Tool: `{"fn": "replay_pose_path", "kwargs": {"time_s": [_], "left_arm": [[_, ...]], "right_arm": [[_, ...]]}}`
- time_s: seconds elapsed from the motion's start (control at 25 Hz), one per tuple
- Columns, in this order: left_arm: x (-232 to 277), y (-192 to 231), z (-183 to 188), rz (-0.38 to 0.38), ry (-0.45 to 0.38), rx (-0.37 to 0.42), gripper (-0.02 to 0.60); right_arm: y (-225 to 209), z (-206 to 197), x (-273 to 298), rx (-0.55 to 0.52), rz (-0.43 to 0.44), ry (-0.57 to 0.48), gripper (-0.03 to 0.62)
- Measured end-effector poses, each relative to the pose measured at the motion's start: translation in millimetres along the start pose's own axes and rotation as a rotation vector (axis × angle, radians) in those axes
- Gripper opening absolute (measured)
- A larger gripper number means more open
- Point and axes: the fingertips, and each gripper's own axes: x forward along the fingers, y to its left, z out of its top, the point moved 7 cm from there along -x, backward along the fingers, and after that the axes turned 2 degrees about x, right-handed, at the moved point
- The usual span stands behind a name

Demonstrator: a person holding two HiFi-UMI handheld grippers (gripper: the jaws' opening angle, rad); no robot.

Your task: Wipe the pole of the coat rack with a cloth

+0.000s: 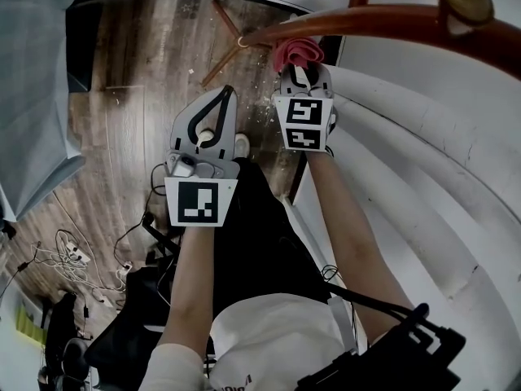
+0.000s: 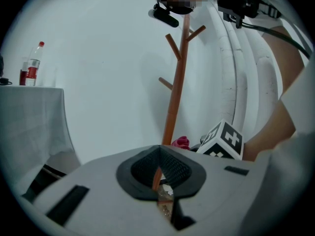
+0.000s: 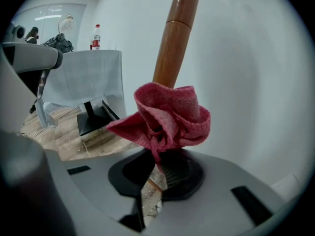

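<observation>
Right now the right gripper [image 3: 160, 170] is nearer, its fingers pinching the bunched pink cloth [image 3: 170, 114] against the coat rack pole [image 3: 173, 48], whose length runs toward 12 o'clock, while the left gripper [image 2: 158, 175] waits apart, fingers pressed together on nothing.

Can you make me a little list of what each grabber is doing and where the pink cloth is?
Pole: brown wood, upright
Cloth: pink, bunched up, against the pole
Right gripper: fingers shut on the cloth
Left gripper: fingers together, holding nothing, apart from the pole
</observation>
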Motion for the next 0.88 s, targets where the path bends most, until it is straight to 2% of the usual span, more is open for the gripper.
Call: {"fn": "replay_pose_path", "kwargs": {"time_s": [0.88], "left_arm": [[13.8, -8.8, -18.9, -0.024, 0.027, -0.003, 0.014]], "right_arm": [[5.7, -26.6, 26.2, 0.018, 0.036, 0.044, 0.048]]}}
